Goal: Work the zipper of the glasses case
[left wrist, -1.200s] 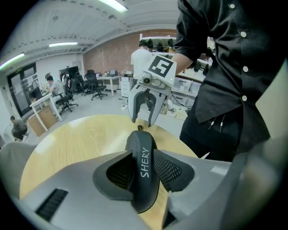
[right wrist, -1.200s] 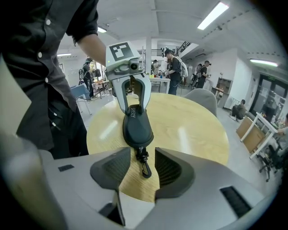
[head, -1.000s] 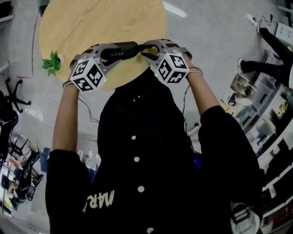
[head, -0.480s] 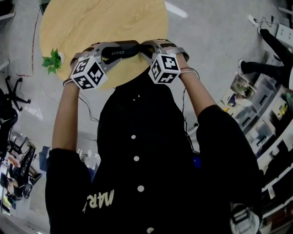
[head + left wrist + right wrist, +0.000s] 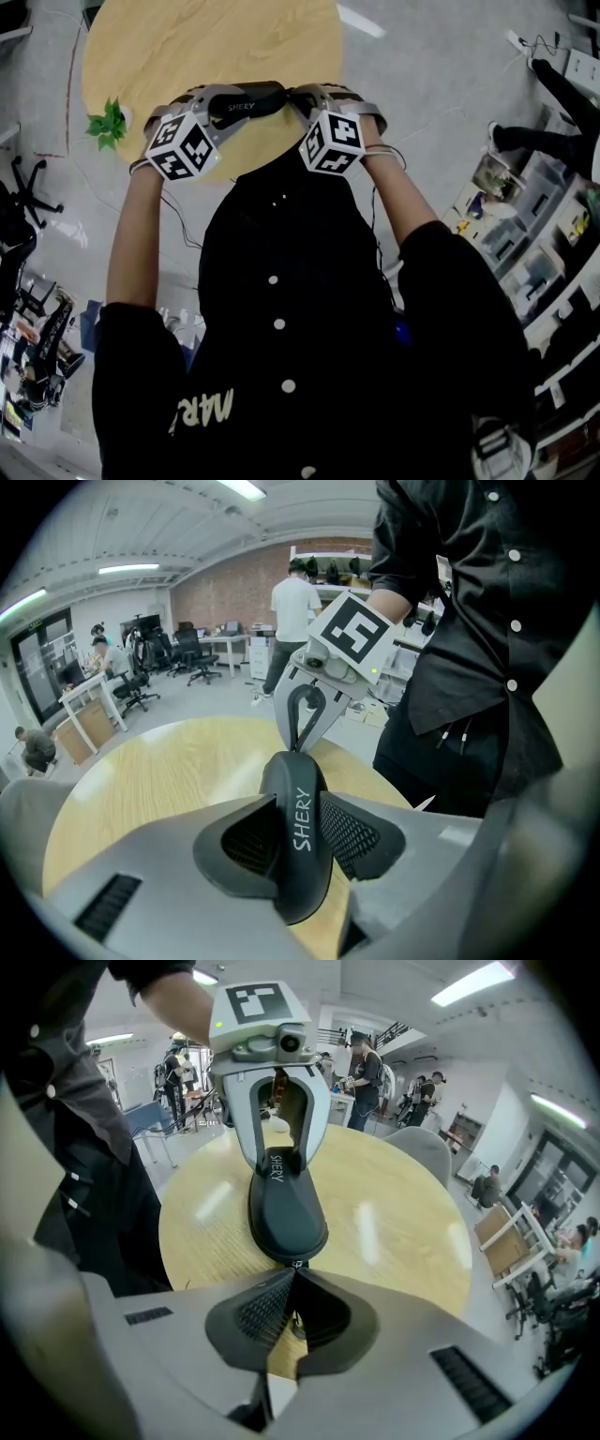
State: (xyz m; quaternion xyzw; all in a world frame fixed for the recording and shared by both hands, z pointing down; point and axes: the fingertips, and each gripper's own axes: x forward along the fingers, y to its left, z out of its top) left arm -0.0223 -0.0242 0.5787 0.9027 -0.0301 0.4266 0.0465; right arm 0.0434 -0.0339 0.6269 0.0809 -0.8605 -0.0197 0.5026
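Now the case, held over the tabletop, looks stiff, light and slick. My left gripper fingers pinch one end. My right gripper fingers have just been closing and now nip the tiny pull, the right hold, I judge.

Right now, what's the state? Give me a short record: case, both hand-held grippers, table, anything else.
case: black glasses case, lettered SHERY, held over the table's near edge
left hand-held gripper: jaws clamped across one end of the case
right hand-held gripper: jaws have just closed, tips together on the zipper pull at the other end
zipper: how far it is open cannot be seen
table: round, light wood
other: small green plant at the table's edge
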